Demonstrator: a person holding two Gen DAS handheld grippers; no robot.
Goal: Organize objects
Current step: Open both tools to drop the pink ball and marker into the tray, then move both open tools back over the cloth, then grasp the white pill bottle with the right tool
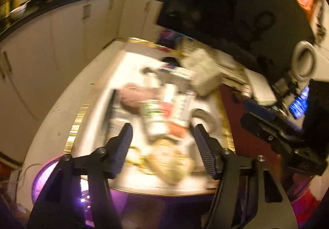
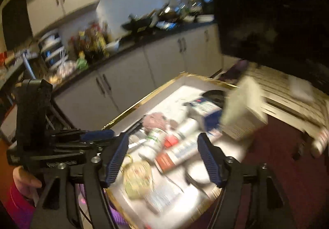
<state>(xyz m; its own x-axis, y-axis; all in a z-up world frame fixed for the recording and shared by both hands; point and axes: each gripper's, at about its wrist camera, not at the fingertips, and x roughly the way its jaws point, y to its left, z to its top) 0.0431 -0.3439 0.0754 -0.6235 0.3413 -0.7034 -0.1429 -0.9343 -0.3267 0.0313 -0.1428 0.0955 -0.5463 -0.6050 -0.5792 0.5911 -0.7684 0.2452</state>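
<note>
A gold-rimmed white tray (image 2: 144, 99) is seen just ahead of the right gripper (image 2: 162, 144), crowded with blurred things: white bottles (image 2: 186, 126) lying tilted, a red-and-white box (image 2: 174, 157), a blue-and-white carton (image 2: 207, 109), a pinkish bundle (image 2: 154, 120).

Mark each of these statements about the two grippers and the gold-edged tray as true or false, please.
1. Both grippers are open and hold nothing. True: left gripper, right gripper.
2. The gold-edged tray is bare. False: bottles and packets lie in it.
3. A white bottle with a green label lies in the tray. True.
4. The kitchen cabinets have red doors. False: they are pale.
</note>
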